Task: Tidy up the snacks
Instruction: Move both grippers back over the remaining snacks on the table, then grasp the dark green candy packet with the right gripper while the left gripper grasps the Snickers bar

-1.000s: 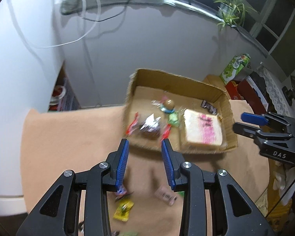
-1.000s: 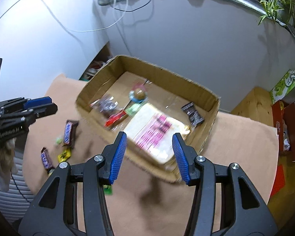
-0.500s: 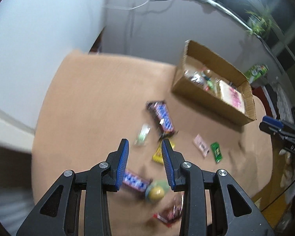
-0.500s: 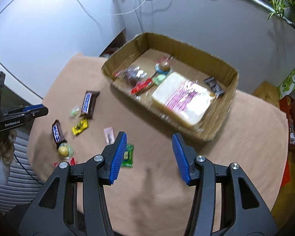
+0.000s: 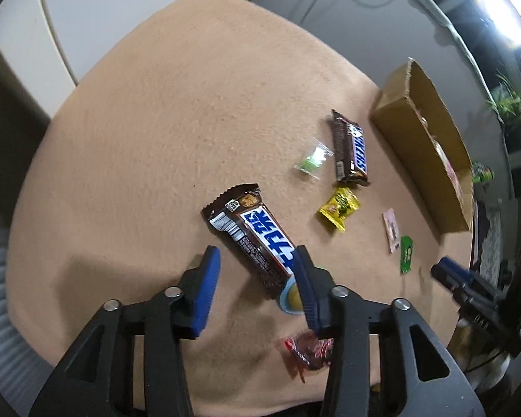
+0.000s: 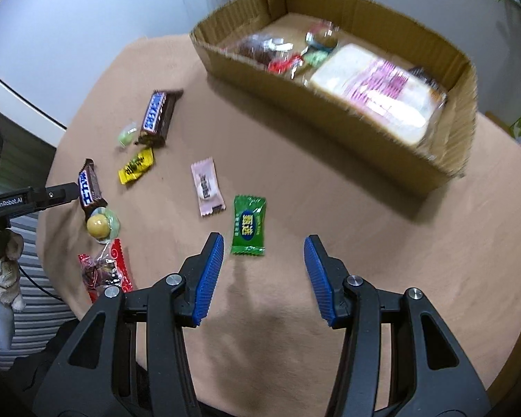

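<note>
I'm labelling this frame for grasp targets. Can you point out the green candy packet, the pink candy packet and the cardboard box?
green candy packet [image 6: 248,226]: right wrist view, on the yellow-lettered centre.
pink candy packet [image 6: 206,187]: right wrist view, on its middle.
cardboard box [image 6: 330,114]: right wrist view, on the near outer wall.

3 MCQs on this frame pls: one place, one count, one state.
1. Where does the green candy wrapper lie?
A. in the box
B. on the tan tablecloth, ahead of the right tongs
C. under the bread

2. How many brown Snickers bars are outside the cardboard box?
A. one
B. two
C. four

3. The left tongs are:
A. open over the nearer Snickers bar
B. shut on it
C. inside the box

Answers: B, it lies flat before the pads; B, the second bar lies farther off; A, the pads stand apart.
</note>
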`<move>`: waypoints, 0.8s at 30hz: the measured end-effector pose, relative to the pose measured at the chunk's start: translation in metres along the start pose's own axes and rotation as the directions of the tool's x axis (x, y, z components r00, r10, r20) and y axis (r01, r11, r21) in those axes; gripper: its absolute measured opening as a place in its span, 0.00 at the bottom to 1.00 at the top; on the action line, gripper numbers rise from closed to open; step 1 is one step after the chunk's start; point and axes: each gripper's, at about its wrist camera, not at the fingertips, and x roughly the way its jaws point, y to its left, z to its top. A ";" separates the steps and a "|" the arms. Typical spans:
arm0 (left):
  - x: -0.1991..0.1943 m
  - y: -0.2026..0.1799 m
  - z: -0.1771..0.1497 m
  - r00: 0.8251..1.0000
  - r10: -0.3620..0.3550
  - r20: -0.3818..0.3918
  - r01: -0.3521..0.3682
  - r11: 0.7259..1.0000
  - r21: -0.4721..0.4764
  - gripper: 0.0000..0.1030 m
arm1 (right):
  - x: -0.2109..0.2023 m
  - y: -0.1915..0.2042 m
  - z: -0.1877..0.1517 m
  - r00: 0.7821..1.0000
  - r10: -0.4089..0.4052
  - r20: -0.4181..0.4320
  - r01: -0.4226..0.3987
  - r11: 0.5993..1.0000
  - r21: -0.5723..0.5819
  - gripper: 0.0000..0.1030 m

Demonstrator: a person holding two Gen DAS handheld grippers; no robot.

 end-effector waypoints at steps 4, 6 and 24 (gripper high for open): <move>0.012 0.006 0.002 1.000 0.011 -0.027 -0.011 0.999 -0.034 0.50 | 0.018 0.003 0.001 1.000 -0.006 -0.029 0.006 1.000 0.016 0.49; 0.017 0.007 0.003 0.999 0.017 -0.031 -0.018 0.999 -0.043 0.51 | 0.024 0.004 0.002 0.999 -0.015 -0.039 0.016 1.000 0.020 0.49; 0.028 -0.030 0.000 0.979 0.200 0.033 -0.203 0.971 0.129 0.35 | 0.044 0.023 0.009 0.992 -0.113 -0.064 0.111 0.993 -0.028 0.46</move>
